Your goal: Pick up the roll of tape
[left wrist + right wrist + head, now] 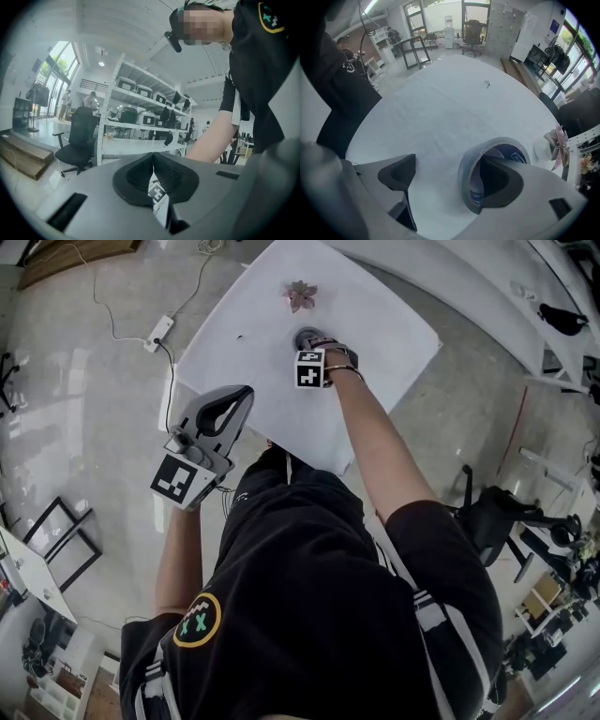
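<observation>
The roll of tape (465, 174), grey with a blue-printed core, lies flat on the white table (440, 112). My right gripper (447, 174) points down over it: one finger (501, 180) sits inside the core, the other finger (398, 172) stands outside to the left, apart from the roll's wall. The pads do not press on the tape. In the head view the roll (306, 336) shows just beyond my right gripper (310, 345). My left gripper (240, 396) hovers off the table's near-left edge, its jaws together and empty (153, 161).
A pink dried flower (301, 295) lies beyond the tape, near the table's far side (557, 141). A small dark speck (486, 84) marks the cloth. A power strip (159, 331) and cable lie on the floor at left. An office chair (497, 512) stands at right.
</observation>
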